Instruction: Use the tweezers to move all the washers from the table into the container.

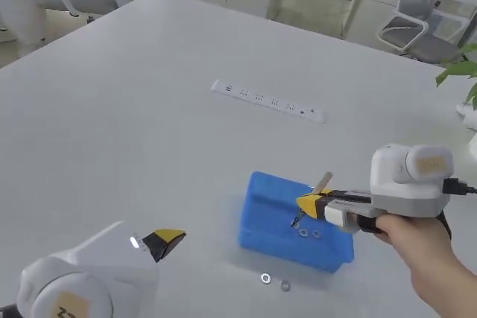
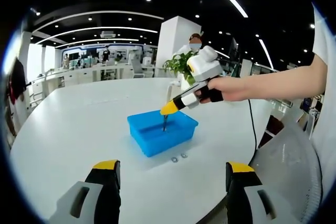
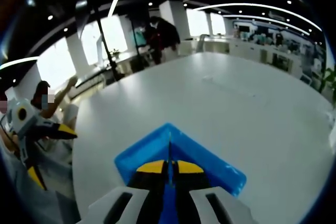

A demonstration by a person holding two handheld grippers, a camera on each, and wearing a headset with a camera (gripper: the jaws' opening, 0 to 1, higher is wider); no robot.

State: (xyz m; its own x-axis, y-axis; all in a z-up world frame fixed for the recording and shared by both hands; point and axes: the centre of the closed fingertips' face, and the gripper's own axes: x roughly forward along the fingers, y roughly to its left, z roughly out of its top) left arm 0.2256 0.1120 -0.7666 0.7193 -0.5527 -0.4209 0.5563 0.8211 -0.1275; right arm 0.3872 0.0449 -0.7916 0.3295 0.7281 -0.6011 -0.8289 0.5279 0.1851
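A blue container sits on the white table, with two washers inside it. Two more washers lie on the table by its near wall; they are also in the left gripper view, washers. My right gripper is shut on the tweezers, whose tips point down into the container. I cannot tell whether the tips hold a washer. In its own view the right gripper pinches the tweezers above the container. My left gripper hovers open at the near left, apart from everything; its jaws stand wide.
A white power strip lies farther back on the table. Office chairs stand beyond the far edge and a plant at the right. Bare tabletop stretches to the left of the container.
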